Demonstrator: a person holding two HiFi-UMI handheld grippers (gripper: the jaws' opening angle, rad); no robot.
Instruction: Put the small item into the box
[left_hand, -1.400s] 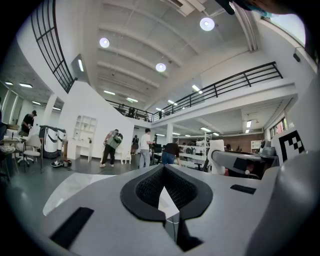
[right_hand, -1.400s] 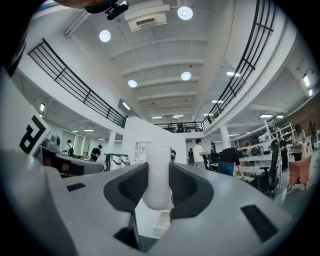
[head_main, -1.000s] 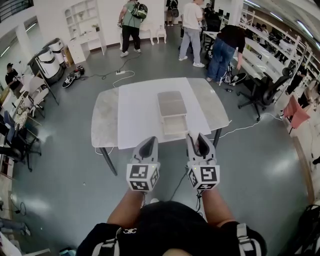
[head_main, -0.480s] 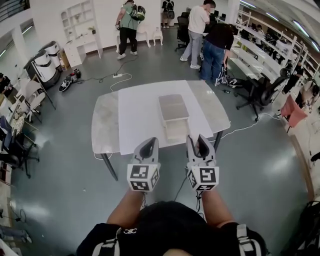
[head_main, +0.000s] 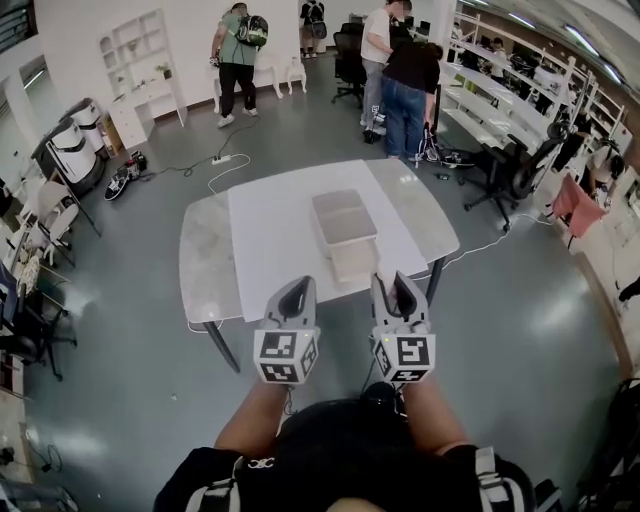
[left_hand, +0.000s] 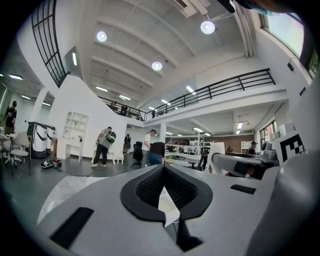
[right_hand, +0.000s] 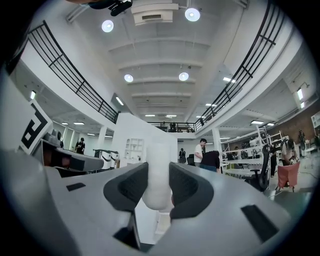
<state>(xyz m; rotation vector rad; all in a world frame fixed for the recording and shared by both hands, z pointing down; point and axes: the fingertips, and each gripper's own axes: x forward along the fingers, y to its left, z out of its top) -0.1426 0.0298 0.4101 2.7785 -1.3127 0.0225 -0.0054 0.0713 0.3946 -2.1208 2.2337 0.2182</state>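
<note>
So, barely started: right claw (right_hand: 157, 172) clamps the small white item (right_hand: 157, 192), left claw (left_hand: 163, 175) is pinched shut (box (head_main: 345, 228) waits on the desk (head_main: 270, 215), well ahead), drop-off not yet done.

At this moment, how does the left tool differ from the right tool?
The right tool's jaws stand apart, clamped on a small white rounded item. The left tool's jaws meet at their tips with nothing held. In the head view the box lies closer to the right tool than to the left tool. Both are held up side by side, pointing toward the table.
</note>
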